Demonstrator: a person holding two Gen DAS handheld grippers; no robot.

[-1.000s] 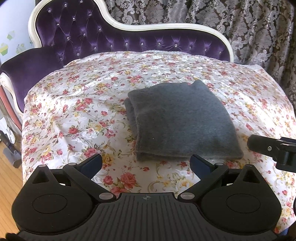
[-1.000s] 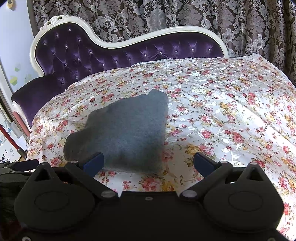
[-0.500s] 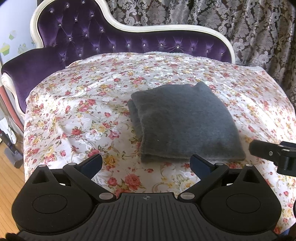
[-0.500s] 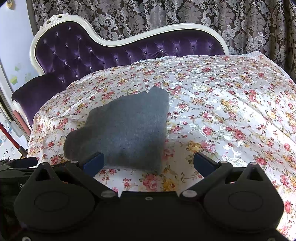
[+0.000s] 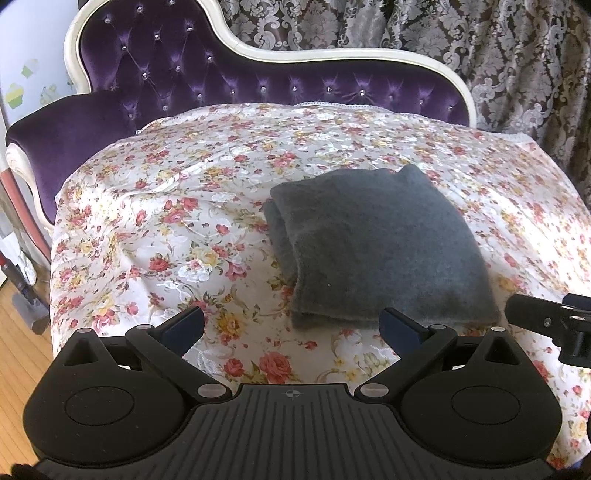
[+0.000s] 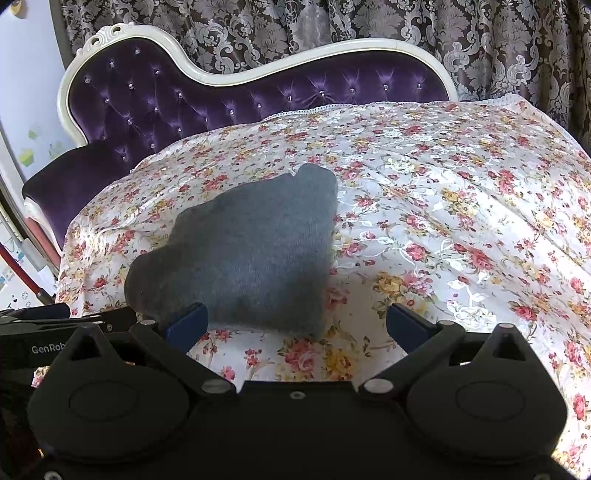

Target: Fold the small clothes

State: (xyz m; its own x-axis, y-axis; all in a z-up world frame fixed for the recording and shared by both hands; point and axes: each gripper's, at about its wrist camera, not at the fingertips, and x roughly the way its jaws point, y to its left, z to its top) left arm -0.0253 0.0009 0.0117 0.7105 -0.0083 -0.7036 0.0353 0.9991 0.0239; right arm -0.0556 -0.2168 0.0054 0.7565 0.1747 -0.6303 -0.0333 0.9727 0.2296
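Grey garment [image 5: 380,254], folded into a thick pad; lies on floral bedspread [image 5: 184,236], centre, near edge.
Left claw [image 5: 291,326]: jaws wide, empty, above the bedspread just short of the garment.
Right claw [image 6: 295,325]: jaws wide, empty, likewise.
Purple tufted headboard [image 6: 221,99] far; patterned curtain [image 6: 369,22] behind.

- Folded garment [image 5: 380,251] – grey cloth, fuzzy, matt nap.
- Bedspread [image 5: 192,229] – floral cloth, satiny sheen, creased.
- Sofa back [image 6: 229,96] – purple velvet, tufted, shiny studs; frame glossy cream.
- Curtain [image 6: 332,26] – damask cloth, woven pattern.
- Left gripper [image 5: 291,326], right gripper [image 6: 295,321] – matt black plastic, metal pins, blue pads.
- Floor [image 5: 18,354] – wood, smooth.
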